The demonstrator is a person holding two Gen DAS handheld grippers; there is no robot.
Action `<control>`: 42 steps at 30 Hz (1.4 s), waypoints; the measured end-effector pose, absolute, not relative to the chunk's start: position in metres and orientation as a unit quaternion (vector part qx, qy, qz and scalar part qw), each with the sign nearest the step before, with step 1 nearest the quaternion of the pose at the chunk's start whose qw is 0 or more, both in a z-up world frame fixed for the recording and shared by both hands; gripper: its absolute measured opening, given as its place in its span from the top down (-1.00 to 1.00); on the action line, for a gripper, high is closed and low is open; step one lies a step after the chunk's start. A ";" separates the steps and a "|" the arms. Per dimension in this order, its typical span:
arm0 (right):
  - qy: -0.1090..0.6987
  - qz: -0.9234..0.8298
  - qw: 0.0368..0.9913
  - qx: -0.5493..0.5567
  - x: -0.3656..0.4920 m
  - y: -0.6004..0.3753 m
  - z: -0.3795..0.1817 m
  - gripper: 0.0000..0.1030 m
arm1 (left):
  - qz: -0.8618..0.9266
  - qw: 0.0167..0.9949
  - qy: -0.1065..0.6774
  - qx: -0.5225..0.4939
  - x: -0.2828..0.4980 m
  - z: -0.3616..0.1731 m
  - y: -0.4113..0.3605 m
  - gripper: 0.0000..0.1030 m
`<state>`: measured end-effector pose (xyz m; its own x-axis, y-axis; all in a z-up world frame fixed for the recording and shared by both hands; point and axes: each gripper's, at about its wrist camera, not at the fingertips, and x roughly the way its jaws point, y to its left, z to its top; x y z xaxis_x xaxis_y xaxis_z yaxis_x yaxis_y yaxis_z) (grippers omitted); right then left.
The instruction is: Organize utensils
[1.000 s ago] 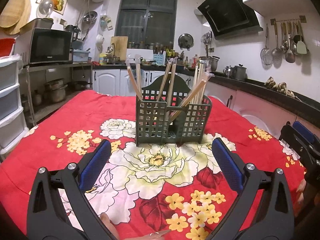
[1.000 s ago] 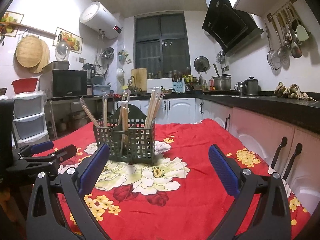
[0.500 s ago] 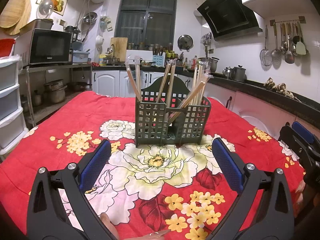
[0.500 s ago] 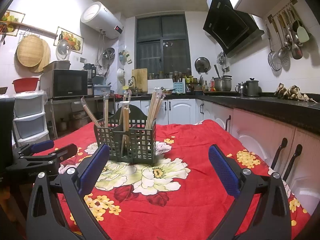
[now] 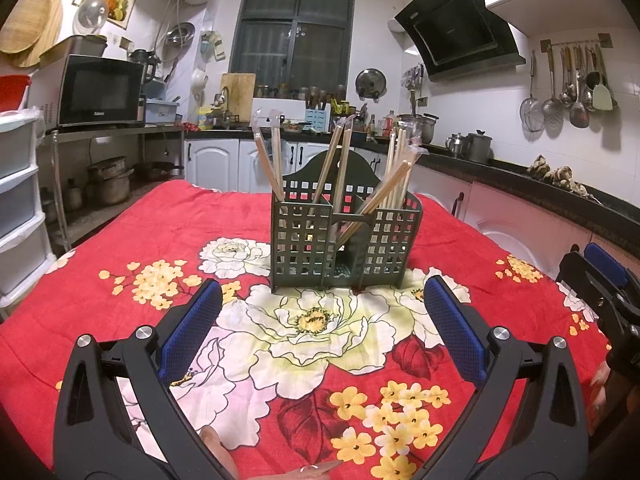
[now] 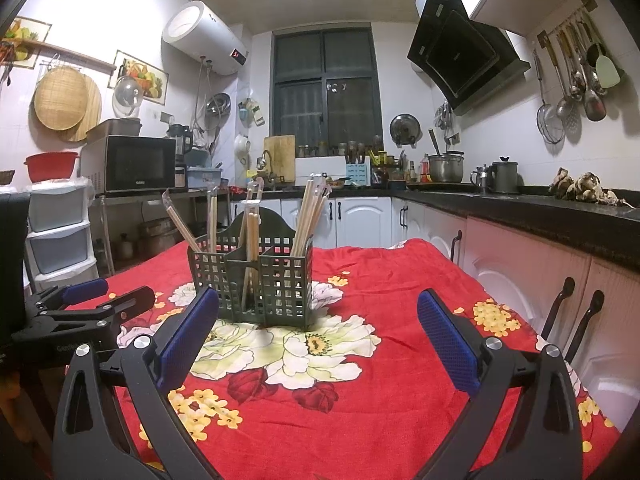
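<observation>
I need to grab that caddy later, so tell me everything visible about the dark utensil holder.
The utensil holder is dark green-grey, plastic-looking, with square-grid walls and an arched back panel. It stands upright on the red floral tablecloth, split into compartments. Wrapped wooden chopsticks lean out of them at angles. Neither tool touches it.

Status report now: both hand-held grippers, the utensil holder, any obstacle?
Left hand-held gripper open, empty. Right hand-held gripper open, empty. Utensil holder upright on red floral cloth, chopsticks inside. Nothing in the way.
</observation>
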<state>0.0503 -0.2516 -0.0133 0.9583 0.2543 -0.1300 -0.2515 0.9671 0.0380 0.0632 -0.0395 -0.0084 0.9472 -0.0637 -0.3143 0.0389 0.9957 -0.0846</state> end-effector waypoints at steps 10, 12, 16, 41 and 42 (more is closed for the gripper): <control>0.069 0.126 0.990 0.009 0.050 -0.252 -0.015 -0.88 | -0.026 0.986 0.162 -0.038 0.063 -0.008 -0.040 -0.80; 0.069 0.126 0.990 0.009 0.050 -0.252 -0.014 -0.88 | -0.026 0.986 0.162 -0.039 0.064 -0.008 -0.041 -0.80; 0.071 0.124 0.990 0.009 0.049 -0.253 -0.015 -0.88 | -0.026 0.985 0.167 -0.038 0.065 -0.010 -0.041 -0.80; 0.163 0.088 0.981 0.047 0.083 -0.274 0.003 -0.88 | -0.025 0.964 0.256 -0.063 0.093 -0.007 -0.009 -0.80; 0.179 0.074 0.980 0.044 0.093 -0.280 0.006 -0.88 | -0.015 0.958 0.277 -0.067 0.104 -0.006 0.006 -0.80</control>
